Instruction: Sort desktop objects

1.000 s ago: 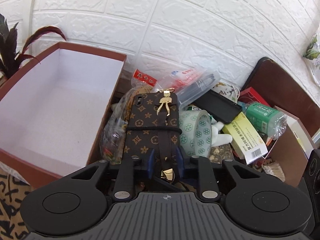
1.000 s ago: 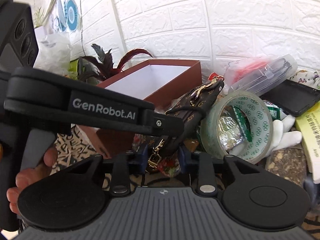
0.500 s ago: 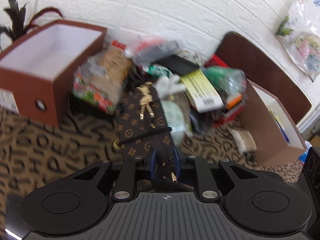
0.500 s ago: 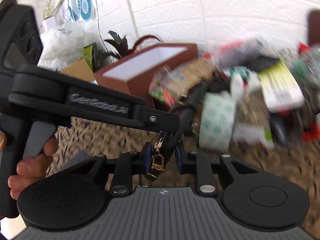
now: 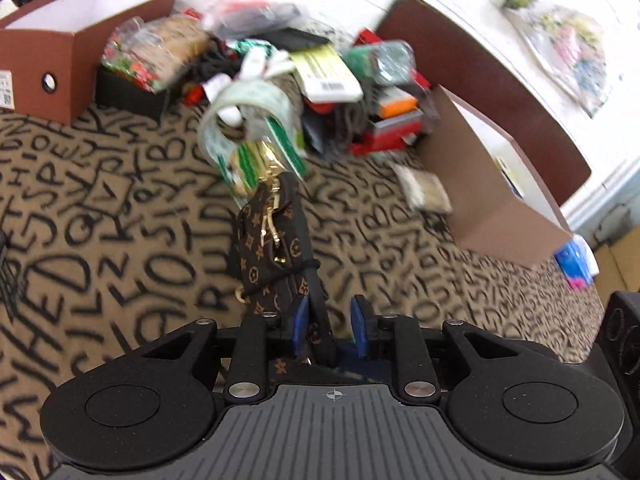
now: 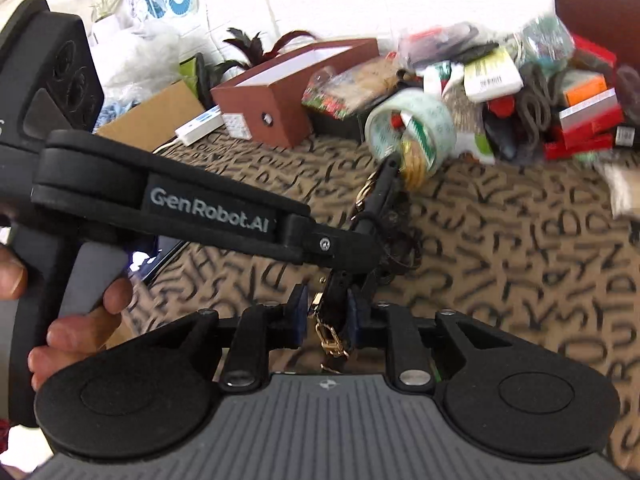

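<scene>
A brown monogram phone case [image 5: 272,252] with a black strap and gold charm hangs in the air over the patterned cloth. My left gripper [image 5: 329,322] is shut on its near end. My right gripper [image 6: 325,316] is shut on the case's strap end with the gold clasp [image 6: 330,338]; the case also shows edge-on in the right wrist view [image 6: 380,196]. A roll of clear green-printed tape [image 5: 248,120] hangs on the case's far tip, also seen in the right wrist view [image 6: 412,128]. The left tool's body [image 6: 172,204] crosses the right wrist view.
A brown box with white inside [image 5: 60,28] stands far left. A pile of packets, boxes and bottles [image 5: 340,72] lies at the back. An open brown cardboard box [image 5: 492,176] stands right. The lettered cloth [image 5: 100,220] covers the table.
Both grippers have pulled the phone case back and up from the pile. The tape roll has come along, hooked on the case's far end. The pile and boxes now look farther away.
</scene>
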`<state>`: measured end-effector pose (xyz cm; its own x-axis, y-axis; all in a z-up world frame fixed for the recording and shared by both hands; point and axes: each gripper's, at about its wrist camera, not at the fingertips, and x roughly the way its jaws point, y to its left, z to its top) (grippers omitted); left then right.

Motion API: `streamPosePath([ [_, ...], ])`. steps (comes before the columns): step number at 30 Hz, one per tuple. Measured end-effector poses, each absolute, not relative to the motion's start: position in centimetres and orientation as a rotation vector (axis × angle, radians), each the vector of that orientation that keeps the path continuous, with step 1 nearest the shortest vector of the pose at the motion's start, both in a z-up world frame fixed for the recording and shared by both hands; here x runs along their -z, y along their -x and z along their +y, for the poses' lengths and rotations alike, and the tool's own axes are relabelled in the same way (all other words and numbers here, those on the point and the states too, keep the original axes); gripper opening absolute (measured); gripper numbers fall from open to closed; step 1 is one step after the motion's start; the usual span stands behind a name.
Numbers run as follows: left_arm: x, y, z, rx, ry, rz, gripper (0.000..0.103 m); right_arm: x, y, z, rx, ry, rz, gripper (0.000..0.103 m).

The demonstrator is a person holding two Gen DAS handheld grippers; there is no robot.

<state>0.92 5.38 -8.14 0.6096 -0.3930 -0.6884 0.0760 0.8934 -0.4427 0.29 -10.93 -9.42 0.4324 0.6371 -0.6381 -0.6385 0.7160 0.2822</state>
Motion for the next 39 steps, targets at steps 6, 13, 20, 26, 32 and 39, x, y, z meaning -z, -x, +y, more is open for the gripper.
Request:
streamPosePath([
  [6,9.0,-0.9,5.8,0.185,0.408,0.890,0.084,10.3,0.8,-13.0,-0.631,0.039,0.806,0.077],
  [13,10.1,-3.6,5.7,0.237,0.444,0.934,0.092,10.3,-0.1,-12.4,-0.545,0.079,0.787,0.091],
  [20,11.1,-6.0,5.0,0.336,0.464,0.997,0.092,11.2,-1.4,-11.4,-0.522,0.083,0.825,0.091],
  [26,11.4,-8.2,2.6,0.398,0.390,1.013,0.090,11.3,-2.5,-12.2,-0.480,0.044,0.843,0.092],
  [32,11.8,-9.5,2.1,0.440,0.333,1.043,0.070,12.5,-4.2,-12.1,-0.473,-0.035,0.890,0.091],
  [39,11.9,-8.9,1.9,0.488,0.305,1.070,0.055,12.1,-3.1,-13.1,-0.469,-0.023,0.870,0.071],
])
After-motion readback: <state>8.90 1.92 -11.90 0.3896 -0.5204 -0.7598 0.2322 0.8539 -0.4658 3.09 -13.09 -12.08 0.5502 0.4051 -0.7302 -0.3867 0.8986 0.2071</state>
